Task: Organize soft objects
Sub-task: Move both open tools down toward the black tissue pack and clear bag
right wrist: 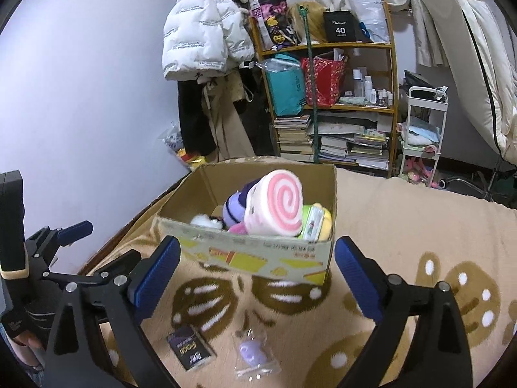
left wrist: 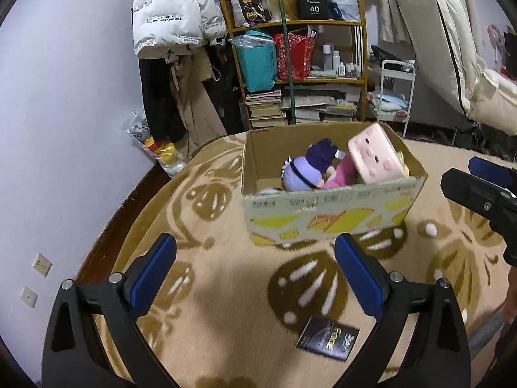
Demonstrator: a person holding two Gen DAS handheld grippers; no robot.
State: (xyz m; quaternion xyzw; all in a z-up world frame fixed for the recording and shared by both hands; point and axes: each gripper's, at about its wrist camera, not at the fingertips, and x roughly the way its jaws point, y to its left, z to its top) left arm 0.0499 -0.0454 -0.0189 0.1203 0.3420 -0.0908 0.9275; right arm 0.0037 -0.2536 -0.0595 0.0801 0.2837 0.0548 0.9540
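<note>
left gripper (left wrist: 255,268) jaws spread wide, nothing between the blue pads, pointing forward and tilted down; right gripper (right wrist: 257,271) same, jaws at full spread, empty, angled down; the two sit side by side, each showing at the edge of the other's view; the hand (right wrist: 19,326) on the left gripper wears a dark fingerless glove

The box (right wrist: 258,252) sits in the middle of the blanket (right wrist: 404,220), top open, but toys fill the right half up to the rim. The pink swirl pillow (right wrist: 278,207) sticks up above the rim, so that side is blocked. Left part of the box has a gap. Blanket to the right of the box is bare. In front of the box lie a dark packet (right wrist: 190,350) & a small purple toy in a clear bag (right wrist: 253,354). Wall (right wrist: 80,97) is close on the left.
</note>
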